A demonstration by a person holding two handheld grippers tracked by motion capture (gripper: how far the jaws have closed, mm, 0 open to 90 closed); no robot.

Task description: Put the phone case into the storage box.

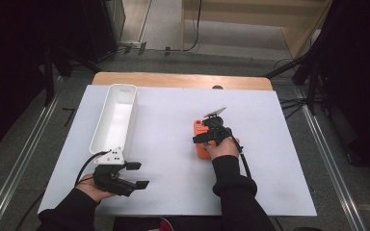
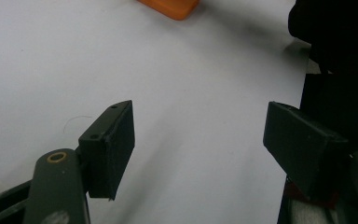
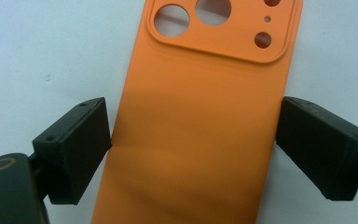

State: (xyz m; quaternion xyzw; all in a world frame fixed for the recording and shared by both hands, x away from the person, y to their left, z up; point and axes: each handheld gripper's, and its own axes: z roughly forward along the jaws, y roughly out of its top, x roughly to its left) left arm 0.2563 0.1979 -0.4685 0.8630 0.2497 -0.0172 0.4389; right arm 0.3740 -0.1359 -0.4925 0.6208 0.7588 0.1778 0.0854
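Left gripper (image 1: pixel 134 175): nearest to me, at the near left corner of the white table cover (image 1: pixel 173 192), lying in the person's left hand (image 1: pixel 91 185). Jaws stand apart over bare cover with nothing between them; I read it as released.

Left gripper view, hidden: the right jaw overlaps a dark mass at the frame's right edge that I cannot identify. An orange corner of the phone case (image 2: pixel 170 7) shows at the top edge, cut off.

Right gripper (image 1: pixel 211 134): mid-table, right of centre, held in the right hand (image 1: pixel 223 148). It points down at the case.

Right gripper state: jaws straddle the case across its width. The left pad (image 3: pixel 81 144) looks to meet the case edge; the right pad (image 3: pixel 317 144) sits just beside the other edge. I cannot tell whether they press, so I cannot call it clenched or loose.

Phone case (image 3: pixel 200 116): orange, lying flat on the cover, back side up.

Case long axis: runs from near me to far across the table, tilted slightly.

Case heading: the camera-cutout end points away from me, toward the table's far edge.

Case, cut off: in the right gripper view the near end runs off the bottom and the top cutouts are clipped by the frame. In the high view the gripper and hand cover most of it.

White bin (image 1: pixel 115 115): farther off at left, long and narrow, its long axis also running near to far, well apart from the case.

Writing: none readable on case, bin or grippers.
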